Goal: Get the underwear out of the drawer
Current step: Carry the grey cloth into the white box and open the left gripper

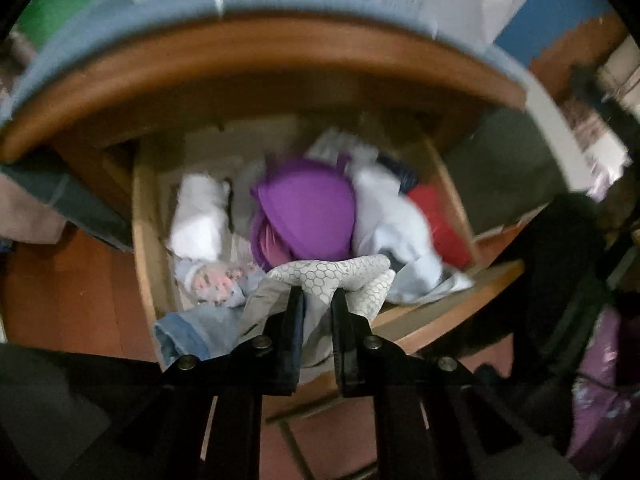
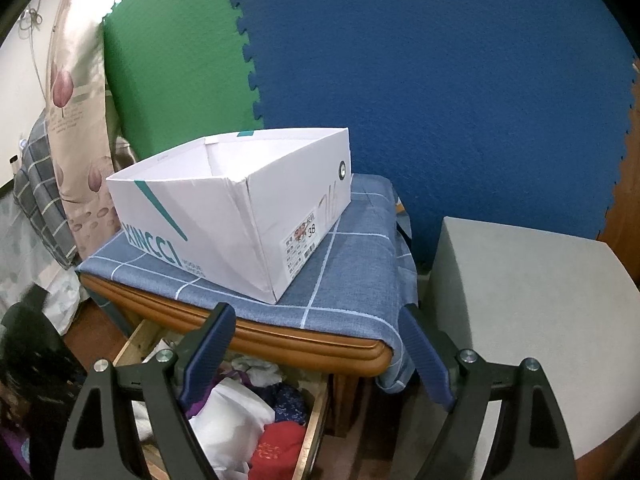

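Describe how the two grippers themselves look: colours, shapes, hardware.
The left gripper has two flat black fingers on black angular brackets with silver bolts. The right gripper has dark-blue ribbed pads on black triangular cut-out brackets with silver bolts. No cables or sleeves show.

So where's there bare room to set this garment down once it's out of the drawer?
The white shoebox on the nightstand's blue checked cloth looks empty inside. Bare cloth also shows to the box's right, toward the front edge, and the grey surface beside the nightstand is bare. The drawer itself is crowded with clothes.
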`<state>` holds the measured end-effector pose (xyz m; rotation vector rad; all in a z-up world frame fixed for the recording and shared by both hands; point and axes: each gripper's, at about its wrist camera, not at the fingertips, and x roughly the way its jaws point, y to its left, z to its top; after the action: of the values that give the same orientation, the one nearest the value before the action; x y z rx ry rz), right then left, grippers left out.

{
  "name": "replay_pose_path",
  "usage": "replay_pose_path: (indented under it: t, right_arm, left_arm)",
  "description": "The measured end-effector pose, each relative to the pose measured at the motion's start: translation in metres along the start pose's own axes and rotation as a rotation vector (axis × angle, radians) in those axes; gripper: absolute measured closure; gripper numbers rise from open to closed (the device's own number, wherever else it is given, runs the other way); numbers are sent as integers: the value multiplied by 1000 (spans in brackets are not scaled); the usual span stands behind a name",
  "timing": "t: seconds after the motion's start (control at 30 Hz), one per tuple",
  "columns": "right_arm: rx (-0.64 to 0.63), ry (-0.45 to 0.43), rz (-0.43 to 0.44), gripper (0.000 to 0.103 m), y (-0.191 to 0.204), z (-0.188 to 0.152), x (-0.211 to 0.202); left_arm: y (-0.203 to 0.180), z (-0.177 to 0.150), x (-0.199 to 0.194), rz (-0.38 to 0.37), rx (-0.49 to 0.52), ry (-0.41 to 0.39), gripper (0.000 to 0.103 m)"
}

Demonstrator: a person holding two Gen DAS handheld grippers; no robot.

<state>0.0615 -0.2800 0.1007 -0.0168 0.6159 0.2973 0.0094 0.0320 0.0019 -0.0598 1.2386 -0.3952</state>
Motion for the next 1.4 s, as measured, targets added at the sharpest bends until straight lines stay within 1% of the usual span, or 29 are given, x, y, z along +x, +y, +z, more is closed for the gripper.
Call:
replay_pose_path:
  t: [0.2, 0.37, 0.57, 0.63, 0.73, 0.8, 0.9, 0.93, 0.97, 1.0, 1.07, 1.1, 1.13, 1.2, 1.27, 1.3, 1.4]
  right_arm:
    - [-1, 3, -4, 17, 0, 0, 0]
    - [-2, 3, -4, 17, 1, 0, 0]
    - [3, 3, -1, 17, 0, 0, 0]
    - [6, 2, 0, 17, 0, -1, -1]
    - [7, 0, 2, 17, -1, -1, -1]
    - [9, -1, 3, 17, -1, -1, -1]
    - [17, -4, 6, 17, -1, -1, -3]
    - [19, -5, 7, 17, -2, -1, -3]
    - [21, -7, 9, 17, -3, -1, -4]
    - [24, -8, 10, 17, -3, -1, -4]
    - [29, -9, 14, 17, -4, -1, -5]
    - [31, -9, 15, 17, -4, -1, -5]
    - [33, -10, 17, 17, -5, -1, -5]
    - [37, -11, 20, 17, -5, -1, -6]
    - [40, -12, 23, 17, -6, 0, -6]
    - [43, -12, 25, 17, -6, -1, -6]
    - [48, -13, 31, 17, -8, -1, -7]
  left_arm:
    - [-13, 17, -48, -61, -28, -125, 93]
    - [-19, 31, -85, -105, -38, -196, 93]
    - [-34, 49, -137, -147, -14, -273, 93]
    - [-40, 60, -158, -157, -5, -307, 93]
    - [-47, 85, -193, -187, -1, -360, 93]
    - [-50, 100, -209, -190, 3, -392, 93]
    - [-53, 133, -231, -163, 8, -441, 93]
    - [-54, 148, -236, -140, 17, -462, 93]
    - [-55, 155, -238, -118, 23, -476, 93]
    - [-55, 173, -240, -77, 34, -499, 93]
    - [-53, 195, -236, -39, 42, -507, 93]
    - [-51, 212, -230, -8, 45, -512, 93]
    - [-49, 223, -226, 10, 48, -513, 95]
    - [-45, 252, -209, 70, 59, -502, 95]
    - [-41, 269, -198, 103, 61, -499, 95]
    - [-38, 283, -187, 119, 61, -477, 95]
    - [-29, 300, -163, 154, 49, -435, 95]
